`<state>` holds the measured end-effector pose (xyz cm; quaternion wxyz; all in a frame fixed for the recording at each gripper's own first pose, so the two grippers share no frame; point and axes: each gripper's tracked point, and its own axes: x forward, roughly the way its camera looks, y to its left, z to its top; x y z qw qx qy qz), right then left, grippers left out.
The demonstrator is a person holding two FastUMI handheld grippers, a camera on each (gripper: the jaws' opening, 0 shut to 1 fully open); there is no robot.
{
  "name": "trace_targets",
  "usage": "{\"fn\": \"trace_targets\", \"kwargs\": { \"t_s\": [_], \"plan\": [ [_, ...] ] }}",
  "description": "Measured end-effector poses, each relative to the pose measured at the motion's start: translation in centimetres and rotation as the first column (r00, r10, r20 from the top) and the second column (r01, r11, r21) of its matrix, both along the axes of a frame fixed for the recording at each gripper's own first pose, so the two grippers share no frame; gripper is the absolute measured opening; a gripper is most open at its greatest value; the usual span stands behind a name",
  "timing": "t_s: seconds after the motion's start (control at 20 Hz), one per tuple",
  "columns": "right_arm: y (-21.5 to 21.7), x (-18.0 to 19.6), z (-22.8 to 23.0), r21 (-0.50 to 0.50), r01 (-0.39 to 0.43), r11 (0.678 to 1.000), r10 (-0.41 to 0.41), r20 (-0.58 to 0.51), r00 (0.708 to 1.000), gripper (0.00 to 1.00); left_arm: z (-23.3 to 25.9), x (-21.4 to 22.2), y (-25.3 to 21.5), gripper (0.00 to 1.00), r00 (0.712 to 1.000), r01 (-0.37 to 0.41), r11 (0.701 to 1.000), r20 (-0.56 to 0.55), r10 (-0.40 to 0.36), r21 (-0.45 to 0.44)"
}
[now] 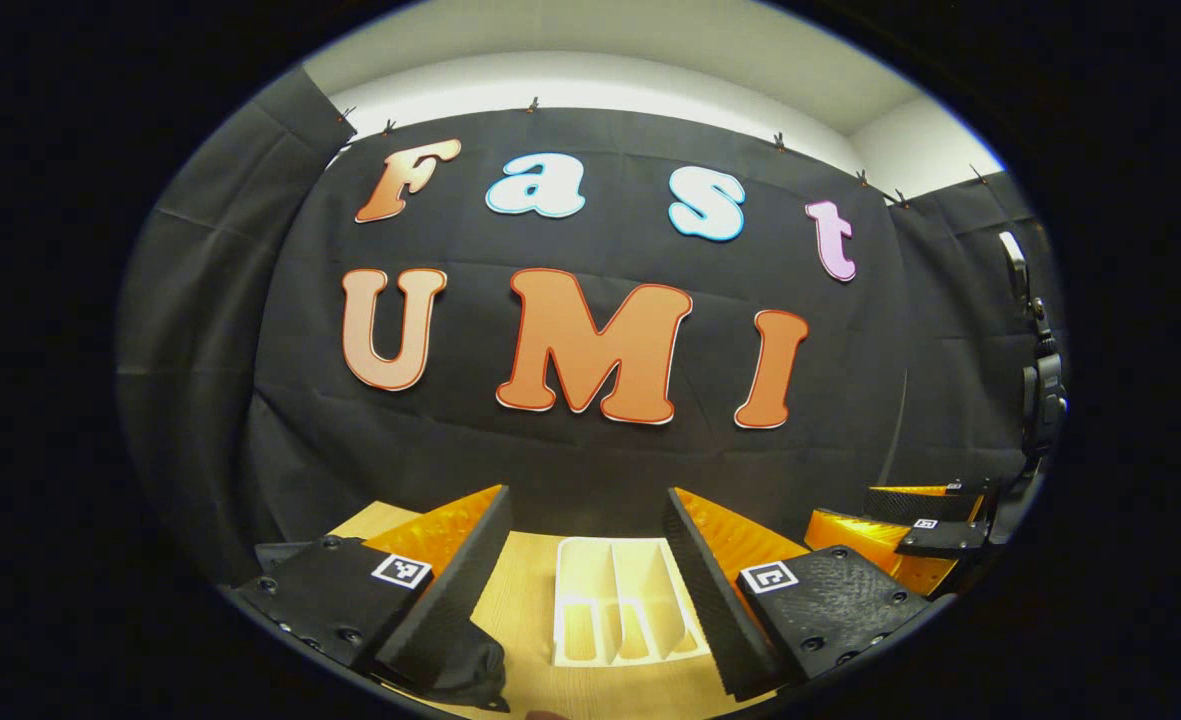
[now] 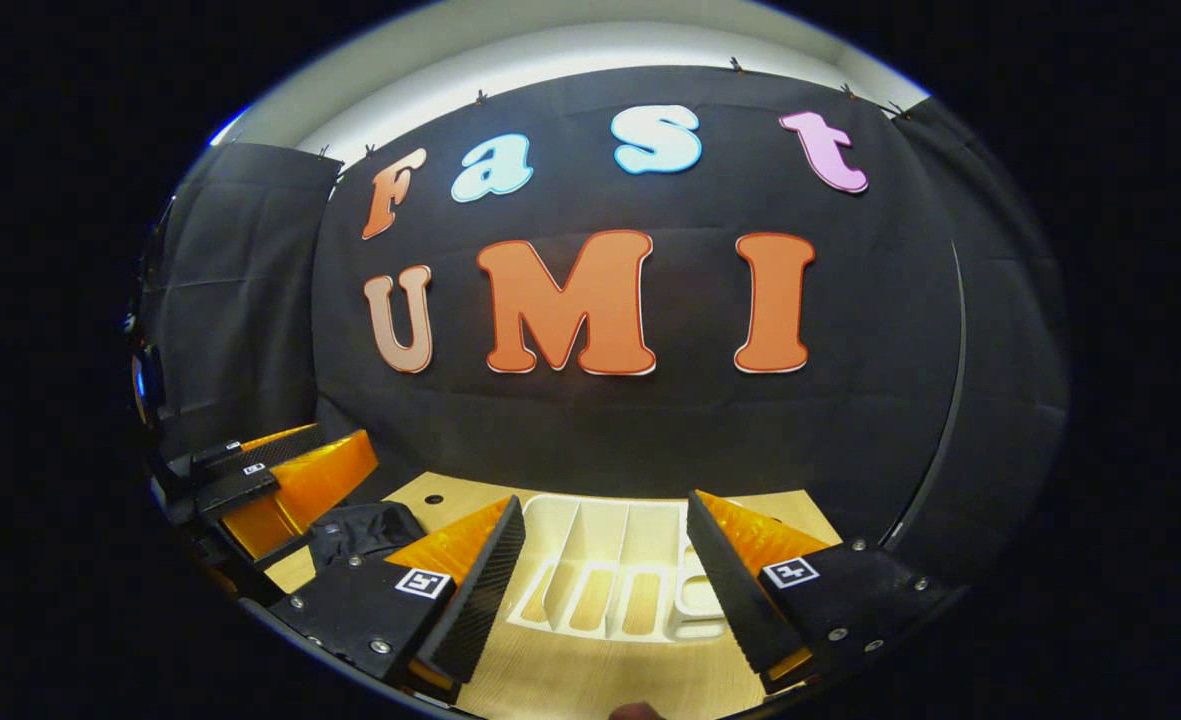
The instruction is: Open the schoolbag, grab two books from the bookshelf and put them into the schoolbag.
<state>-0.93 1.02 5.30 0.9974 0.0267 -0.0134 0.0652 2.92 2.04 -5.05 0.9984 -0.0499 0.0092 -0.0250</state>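
A white bookshelf rack (image 1: 615, 600) with upright dividers stands on the wooden table (image 1: 525, 600); the table's wood shows through its slots. My left gripper (image 1: 586, 492) is open, hovering above the table with the rack framed between its fingers. A black schoolbag (image 1: 450, 665) lies crumpled under its left finger. In the right gripper view the same rack (image 2: 610, 575) sits between the open fingers of my right gripper (image 2: 605, 500), and the schoolbag (image 2: 365, 525) lies to the left on the table. Each gripper holds nothing.
The black cloth wall rises right behind the table. The right gripper (image 1: 885, 512) shows at the far right of the left gripper view, and the left gripper (image 2: 300, 455) at the far left of the right gripper view. A small hole (image 2: 434, 498) marks the tabletop near the bag.
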Motion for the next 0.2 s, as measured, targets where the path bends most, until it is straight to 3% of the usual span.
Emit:
{"fn": "trace_targets", "kwargs": {
  "t_s": [0.2],
  "plan": [
    [0.4,0.3,-3.1,0.038,0.031,0.999,-0.031,-0.005,1.0,0.97,0.0,0.2,-0.1,0.94,1.0,-0.013,0.999,0.023,0.012,0.029]
  ]
}}
